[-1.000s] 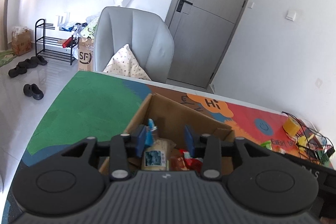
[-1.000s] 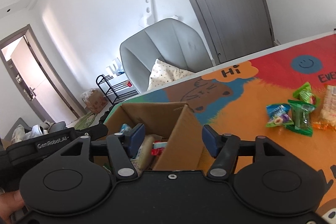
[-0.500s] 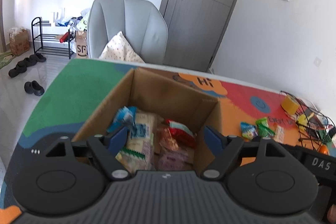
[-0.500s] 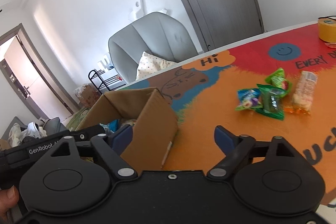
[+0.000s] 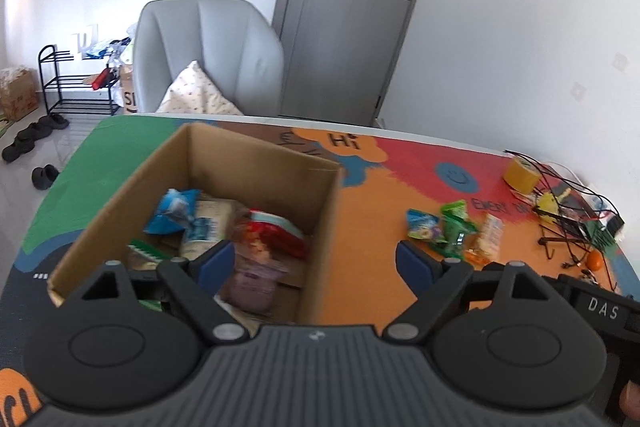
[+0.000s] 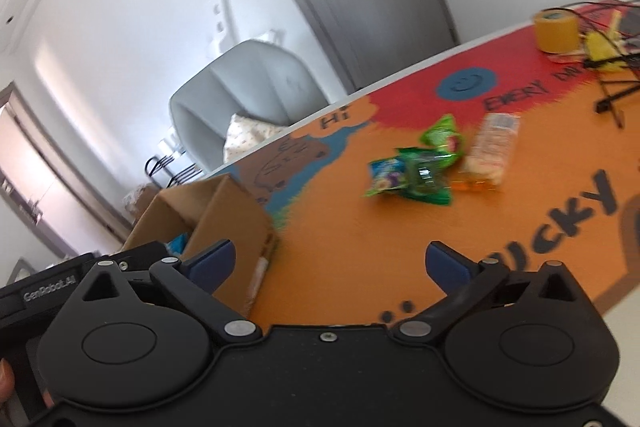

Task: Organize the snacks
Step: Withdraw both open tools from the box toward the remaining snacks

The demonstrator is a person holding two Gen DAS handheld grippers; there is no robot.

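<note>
With several snacks already in the cardboard box [image 5: 248,187] at the left, both the left gripper [image 5: 310,263] and right gripper [image 6: 330,263] are empty with jaws opening wide, so next comes reaching right to the loose packets [image 6: 424,167] on the bench [image 6: 360,247]

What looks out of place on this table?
A few snack packets lie loose on the mat, apart from the cardboard box holding the other snacks. A tangle of wires clutters the far corner.
</note>
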